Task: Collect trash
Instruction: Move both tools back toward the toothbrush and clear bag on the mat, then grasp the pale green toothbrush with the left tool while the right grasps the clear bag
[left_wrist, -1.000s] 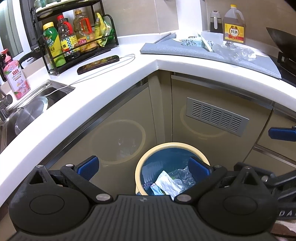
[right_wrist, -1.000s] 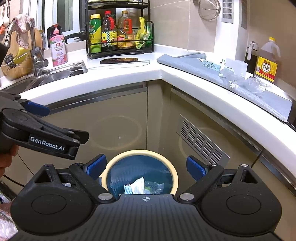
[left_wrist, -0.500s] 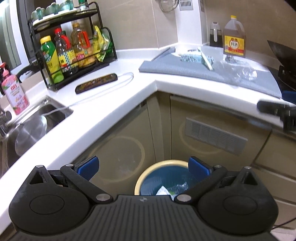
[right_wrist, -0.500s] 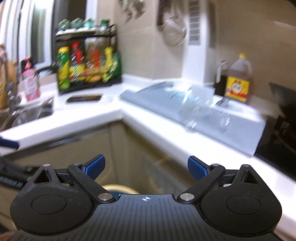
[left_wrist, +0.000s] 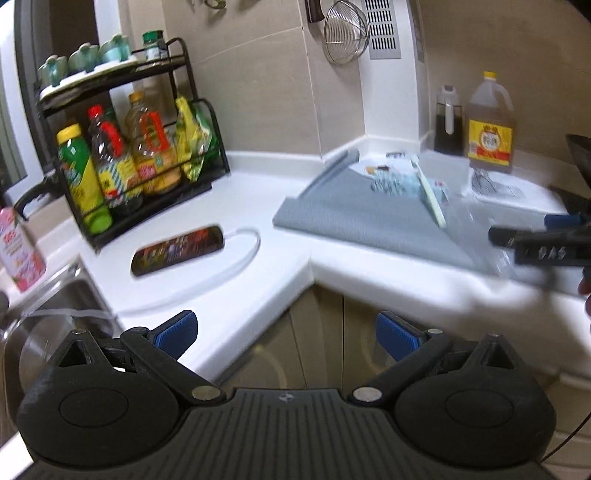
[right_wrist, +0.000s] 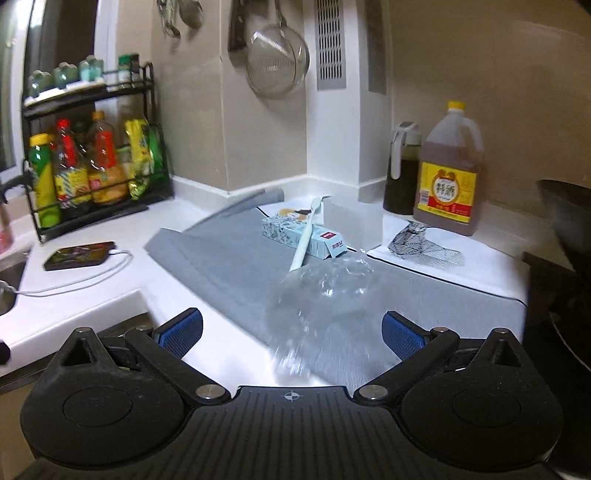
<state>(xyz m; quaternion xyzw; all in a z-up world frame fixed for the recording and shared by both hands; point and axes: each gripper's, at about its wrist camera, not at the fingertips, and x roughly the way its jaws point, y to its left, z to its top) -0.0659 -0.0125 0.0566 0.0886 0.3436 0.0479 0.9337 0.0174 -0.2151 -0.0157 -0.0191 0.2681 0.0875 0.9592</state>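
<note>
1. Your right gripper (right_wrist: 291, 330) stands wide, its jaws having just been opening further. The crumpled clear plastic bag (right_wrist: 321, 291) lies on the grey mat (right_wrist: 221, 266) in the gap ahead of the blue pads (right_wrist: 400, 334), which are apart from it; nothing is held.

2. Your left gripper (left_wrist: 286, 334) is also spread wide and empty, with only the tabletop (left_wrist: 236, 314) corner and the cabinet front beyond its pads. From this view your right gripper shows at 3 o'clock (left_wrist: 543, 243), blurred, over the mat's near edge.

3. A second ago both grippers looked down into the blue bin with the yellow rim, which held a white wrapper and clear plastic. Now the bin is out of both views, and the tabletop fills them instead.

4. The trash to collect: the clear bag sits at 12 o'clock from your right gripper, near the mat's front edge. Behind it, at 12 o'clock further back, lies a small patterned carton (right_wrist: 303, 236) with a pale toothbrush (right_wrist: 304, 236) leaning across it, its lower end just beside the bag.

5. At 1 o'clock in the right view a crumpled black-and-white wrapper (right_wrist: 417, 240) rests on a white sheet in front of the large amber jug (right_wrist: 448, 177) with a yellow cap. A dark bottle (right_wrist: 400, 173) stands just left of the jug.

6. The black wire rack (right_wrist: 88, 162) at 10 o'clock carries sauce bottles and snack packets below, small jars on top. A phone (right_wrist: 79, 254) on a white cable lies on the tabletop in front of it.
</note>
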